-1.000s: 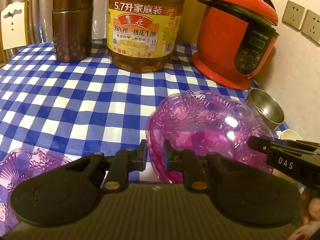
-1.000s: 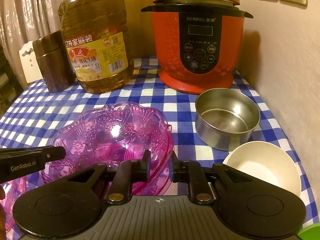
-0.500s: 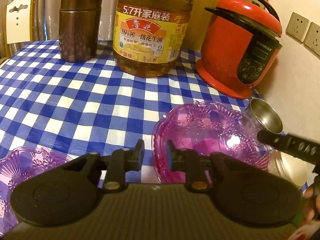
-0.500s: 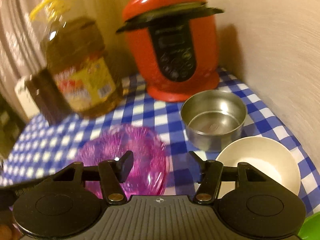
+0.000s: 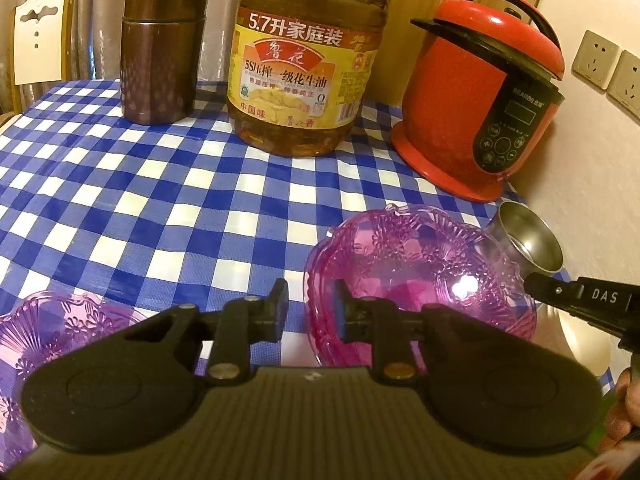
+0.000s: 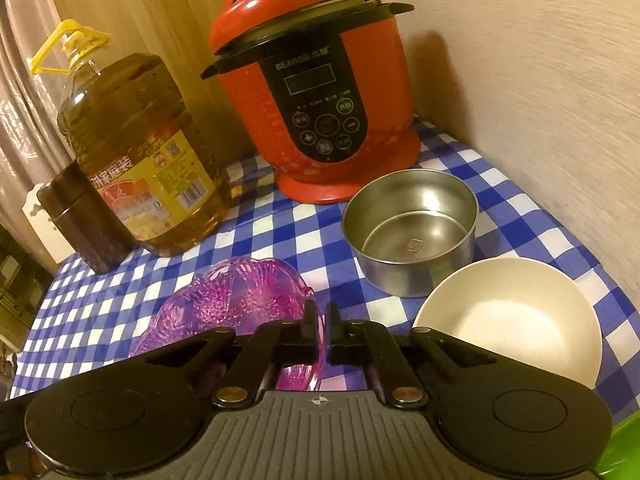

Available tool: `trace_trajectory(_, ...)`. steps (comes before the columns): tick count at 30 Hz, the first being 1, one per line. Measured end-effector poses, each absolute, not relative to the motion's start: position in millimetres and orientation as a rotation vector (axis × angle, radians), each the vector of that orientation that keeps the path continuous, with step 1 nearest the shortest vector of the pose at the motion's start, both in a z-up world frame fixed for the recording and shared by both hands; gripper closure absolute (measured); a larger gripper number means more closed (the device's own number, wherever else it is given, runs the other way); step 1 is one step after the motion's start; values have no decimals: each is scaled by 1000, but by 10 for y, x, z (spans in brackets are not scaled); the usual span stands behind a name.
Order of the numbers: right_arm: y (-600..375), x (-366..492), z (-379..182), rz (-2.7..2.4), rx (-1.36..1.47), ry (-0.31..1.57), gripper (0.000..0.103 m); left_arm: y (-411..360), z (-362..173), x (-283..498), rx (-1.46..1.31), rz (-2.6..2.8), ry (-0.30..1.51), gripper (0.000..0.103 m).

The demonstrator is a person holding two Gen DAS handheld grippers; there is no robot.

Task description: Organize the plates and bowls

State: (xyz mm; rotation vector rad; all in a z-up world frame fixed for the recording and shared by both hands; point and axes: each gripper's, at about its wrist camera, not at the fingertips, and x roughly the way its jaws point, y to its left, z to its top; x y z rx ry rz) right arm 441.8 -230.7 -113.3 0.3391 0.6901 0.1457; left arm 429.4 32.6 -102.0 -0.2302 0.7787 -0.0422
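Observation:
A stack of pink cut-plastic plates (image 5: pixel 420 276) lies on the checked tablecloth; it also shows in the right wrist view (image 6: pixel 236 300). My right gripper (image 6: pixel 321 322) is shut on the near right rim of the pink plates; its body shows in the left wrist view (image 5: pixel 584 300). My left gripper (image 5: pixel 310 306) is open, its right finger by the stack's left rim. Another pink plate (image 5: pixel 60 328) lies at the lower left. A steel bowl (image 6: pixel 412 228) and a white bowl (image 6: pixel 512 316) sit to the right.
A red rice cooker (image 6: pixel 320 96), a large oil bottle (image 5: pixel 304 60) and a brown canister (image 5: pixel 162 48) stand at the back. The wall (image 6: pixel 540 80) runs close along the right edge. A chair (image 5: pixel 40 36) stands beyond the far left corner.
My right gripper opened wide, then closed on the pink stack's rim. The left gripper drew back a little and its jaws widened slightly.

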Motion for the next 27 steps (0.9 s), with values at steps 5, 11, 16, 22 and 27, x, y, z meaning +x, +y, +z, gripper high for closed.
trace_trajectory(5, -2286, 4432, -1158, 161, 340, 709, 100, 326, -1033, 4292, -234, -48, 783, 82)
trace_trajectory(11, -2286, 4439, -1173, 164, 350, 722, 102, 372, -1049, 4294, -248, -41, 789, 82)
trace_trajectory(16, -2267, 4436, -1169, 163, 339, 722, 102, 383, -1051, 4292, -254, -40, 791, 81)
trace_trajectory(22, -2205, 4416, -1165, 163, 282, 729, 102, 378, -1045, 4296, -252, -38, 791, 81)
trace_trajectory(27, -2173, 4398, -1131, 156, 250, 726, 99, 383, -1030, 4287, -248, -39, 788, 81)
